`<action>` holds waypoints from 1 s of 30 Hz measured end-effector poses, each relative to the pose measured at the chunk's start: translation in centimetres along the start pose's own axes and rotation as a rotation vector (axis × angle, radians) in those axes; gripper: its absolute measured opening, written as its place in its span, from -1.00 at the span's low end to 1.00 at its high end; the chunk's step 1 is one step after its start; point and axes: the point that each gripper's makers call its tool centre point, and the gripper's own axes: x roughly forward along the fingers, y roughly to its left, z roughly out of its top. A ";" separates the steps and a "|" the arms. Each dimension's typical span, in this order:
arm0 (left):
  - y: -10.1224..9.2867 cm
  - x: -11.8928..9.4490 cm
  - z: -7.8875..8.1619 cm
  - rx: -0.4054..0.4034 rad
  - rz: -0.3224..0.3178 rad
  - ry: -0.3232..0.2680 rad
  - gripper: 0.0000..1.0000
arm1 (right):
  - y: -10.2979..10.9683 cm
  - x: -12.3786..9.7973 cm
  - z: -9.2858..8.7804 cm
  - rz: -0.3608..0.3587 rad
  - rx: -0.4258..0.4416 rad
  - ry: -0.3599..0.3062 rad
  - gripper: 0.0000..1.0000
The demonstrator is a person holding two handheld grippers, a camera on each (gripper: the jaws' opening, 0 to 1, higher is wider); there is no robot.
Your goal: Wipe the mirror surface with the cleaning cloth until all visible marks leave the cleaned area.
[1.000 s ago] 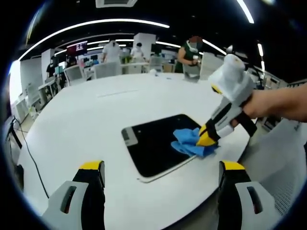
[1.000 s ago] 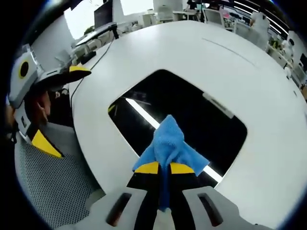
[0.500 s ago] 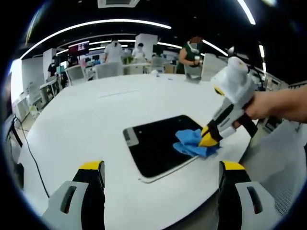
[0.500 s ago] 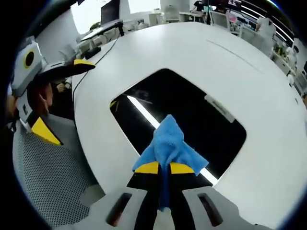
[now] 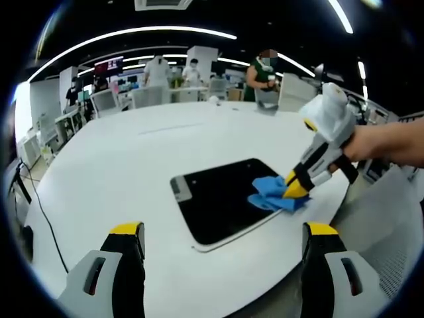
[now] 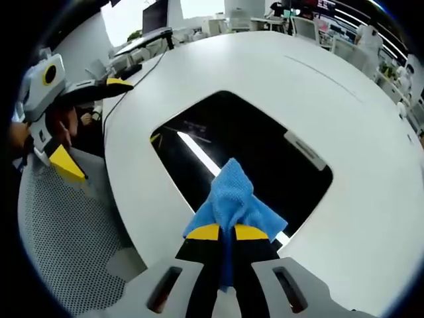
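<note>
My right gripper (image 6: 220, 231) is clenched on the blue cleaning cloth (image 6: 235, 202), its yellow-tipped jaws pinched together with the cloth bunched between them and fanning out past the tips. The cloth rests on the mirror (image 6: 252, 156), at the mirror's edge nearest the table's rim. In the left gripper view my left gripper (image 5: 222, 232) hangs above the near edge of the white table (image 5: 119, 159) with its jaws spread wide and nothing between them.

The mirror lies flat on the table near that rim, a dark rounded rectangle in a pale frame, reflecting a ceiling light as a bright stripe. Beyond it the table top stretches away. Farther off stand office desks, chairs and several people (image 5: 157, 69).
</note>
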 end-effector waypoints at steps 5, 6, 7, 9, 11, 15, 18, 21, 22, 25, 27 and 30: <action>0.0 0.0 0.0 0.002 0.002 0.001 0.99 | -0.5 -0.3 -0.6 -0.008 0.003 0.003 -1.00; 0.0 0.0 0.0 0.004 0.002 0.001 0.99 | -0.6 -0.4 -0.7 -0.010 0.006 0.003 -1.00; 0.0 0.0 0.0 0.004 0.001 0.002 0.99 | -0.6 -0.5 -0.8 -0.011 0.008 0.002 -1.00; 0.0 0.0 0.0 0.004 0.001 0.003 0.99 | -0.7 -0.6 -1.0 -0.015 0.008 0.003 -1.00; 0.0 0.0 -0.1 0.007 -0.001 0.004 0.99 | -0.9 -0.6 -1.1 -0.020 0.008 0.006 -1.00; -0.1 0.0 -0.1 0.007 -0.003 0.006 0.99 | -1.2 -0.9 -1.5 -0.027 0.025 0.004 -1.00; -0.1 0.0 -0.1 0.009 -0.005 0.008 0.99 | -1.1 -0.9 -1.5 -0.032 0.031 -0.005 -1.00; -0.1 0.0 -0.1 0.007 -0.006 0.009 0.99 | -1.2 -0.9 -1.4 -0.046 0.047 -0.007 -1.00; -0.1 0.0 -0.1 0.006 -0.007 0.009 0.99 | -1.2 -0.9 -1.4 -0.049 0.051 -0.007 -1.00; -0.2 0.0 -0.2 0.011 -0.011 0.013 0.99 | -1.3 -0.8 -1.3 -0.071 0.084 -0.022 -1.00; -0.3 0.1 -0.2 0.011 -0.013 0.015 0.99 | -1.5 -0.8 -1.2 -0.094 0.107 -0.034 -1.00; -0.4 0.1 -0.3 0.014 -0.019 0.021 0.99 | -1.5 -0.8 -1.1 -0.108 0.136 -0.024 -1.00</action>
